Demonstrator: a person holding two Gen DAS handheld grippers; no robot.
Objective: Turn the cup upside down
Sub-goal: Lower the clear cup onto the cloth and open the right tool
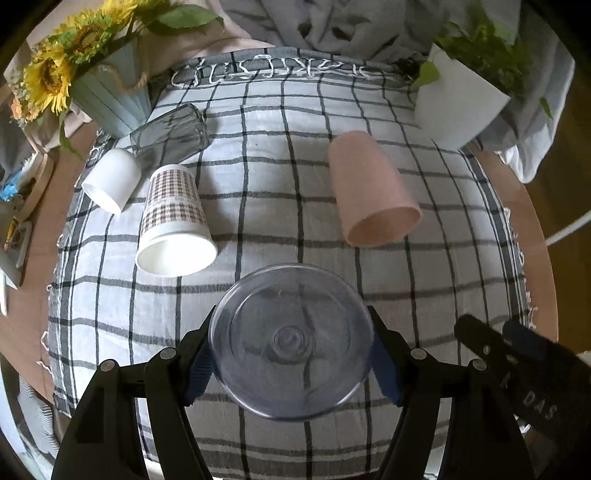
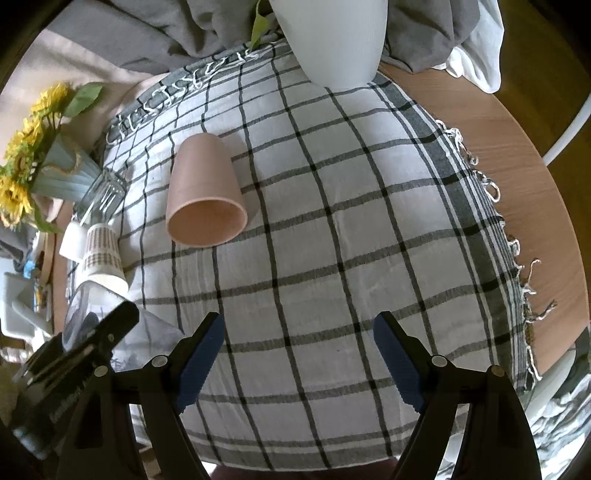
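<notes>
A checked cloth [image 1: 280,206] covers my round wooden table [image 2: 517,155]. At its far left sits a pale blue pot of sunflowers [image 1: 114,99], and at the far right a white planter [image 1: 458,107] with green leaves, grey bedding [image 1: 332,22] bunched behind them.

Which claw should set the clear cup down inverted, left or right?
Left. The left claw is already shut on the clear cup, its base facing the camera. The right claw is open and holds nothing.

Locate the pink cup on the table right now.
The pink cup lies on its side on the checked cloth, right of the patterned paper cup and near the white pot.
</notes>
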